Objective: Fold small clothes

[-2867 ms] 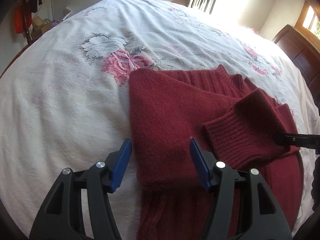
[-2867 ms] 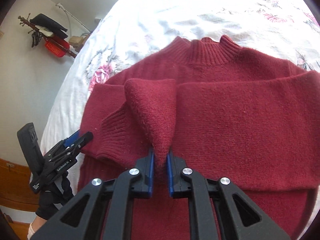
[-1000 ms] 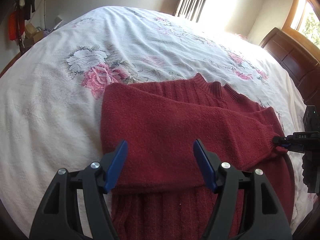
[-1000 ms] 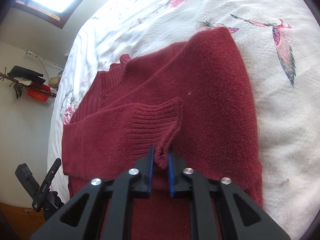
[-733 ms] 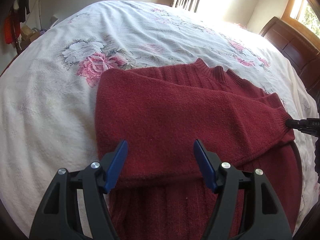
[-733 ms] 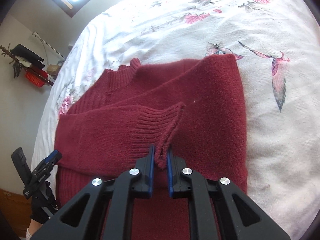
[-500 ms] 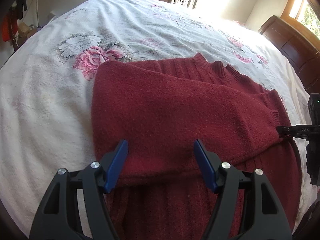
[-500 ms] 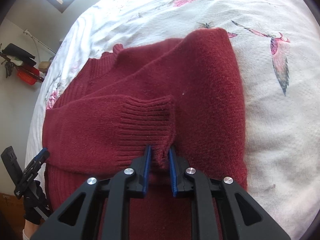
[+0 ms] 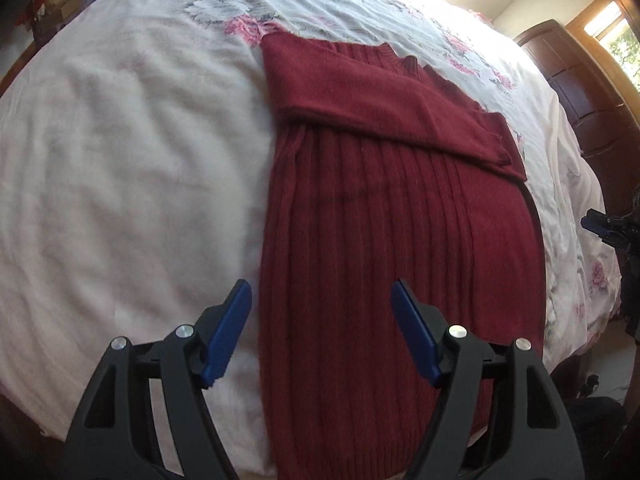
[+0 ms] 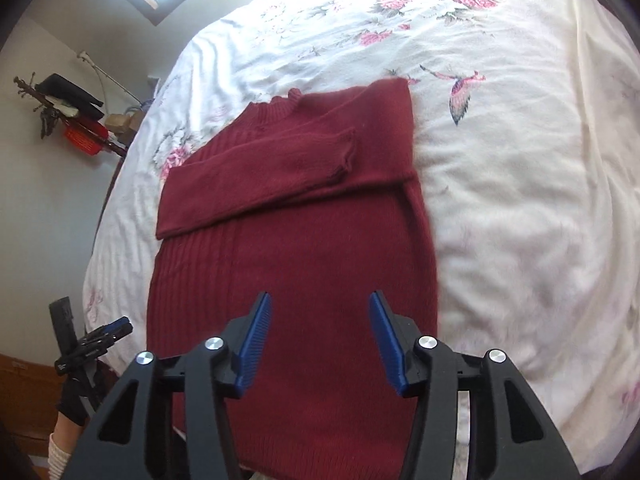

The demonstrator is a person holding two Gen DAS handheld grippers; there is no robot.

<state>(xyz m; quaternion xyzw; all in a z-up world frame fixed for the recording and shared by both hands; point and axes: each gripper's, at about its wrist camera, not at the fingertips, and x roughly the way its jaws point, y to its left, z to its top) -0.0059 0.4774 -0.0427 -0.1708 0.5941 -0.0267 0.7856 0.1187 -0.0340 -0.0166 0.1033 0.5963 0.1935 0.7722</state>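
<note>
A dark red ribbed sweater (image 9: 384, 216) (image 10: 296, 248) lies flat on the bed, collar at the far end, hem towards me. Both sleeves are folded across its chest, and the upper one ends in a ribbed cuff (image 10: 346, 152). My left gripper (image 9: 322, 328) is open, hovering over the lower left part of the sweater with nothing between its blue pads. My right gripper (image 10: 318, 342) is open too, above the lower middle of the sweater and holding nothing. Each gripper shows small at the edge of the other's view: the left gripper (image 10: 108, 334), the right gripper (image 9: 604, 226).
The bed has a white quilt with pink flowers (image 9: 120, 140) (image 10: 520, 200). A dark wooden headboard (image 9: 592, 92) stands at the right. A wall rack with a black hat and red bag (image 10: 72, 116) hangs at the left. A gloved hand and sleeve (image 10: 64, 428) show low left.
My right gripper has let go of the sleeve cuff, opened, and drawn back towards the hem. The left gripper, open throughout, has also pulled back to the sweater's lower part. The sleeve now lies flat.
</note>
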